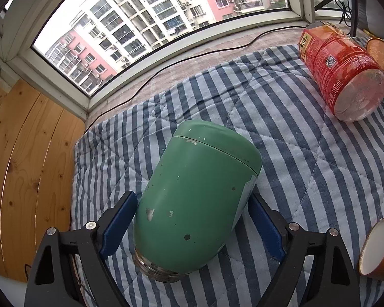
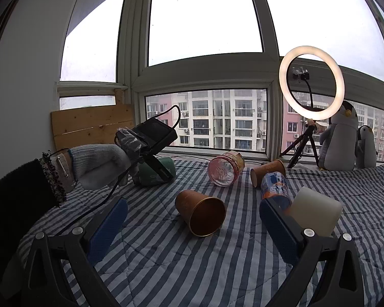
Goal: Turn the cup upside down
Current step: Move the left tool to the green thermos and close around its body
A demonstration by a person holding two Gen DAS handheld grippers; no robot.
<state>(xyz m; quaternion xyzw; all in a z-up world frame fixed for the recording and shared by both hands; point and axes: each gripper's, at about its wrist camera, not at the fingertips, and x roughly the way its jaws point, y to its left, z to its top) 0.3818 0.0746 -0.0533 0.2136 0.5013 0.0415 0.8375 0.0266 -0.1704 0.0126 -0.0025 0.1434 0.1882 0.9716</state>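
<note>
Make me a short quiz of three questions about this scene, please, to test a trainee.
1. True or false: the right hand-held gripper is shut on a cup.
2. What lies between the fingers of the left hand-held gripper? A) a green insulated cup; B) a red bottle; C) a paper cup.
3. Fill in: the green insulated cup's threaded metal mouth points ___ the left wrist camera (toward / away from).

Key: 1. False, it is open with nothing held. 2. A. 3. toward.
</note>
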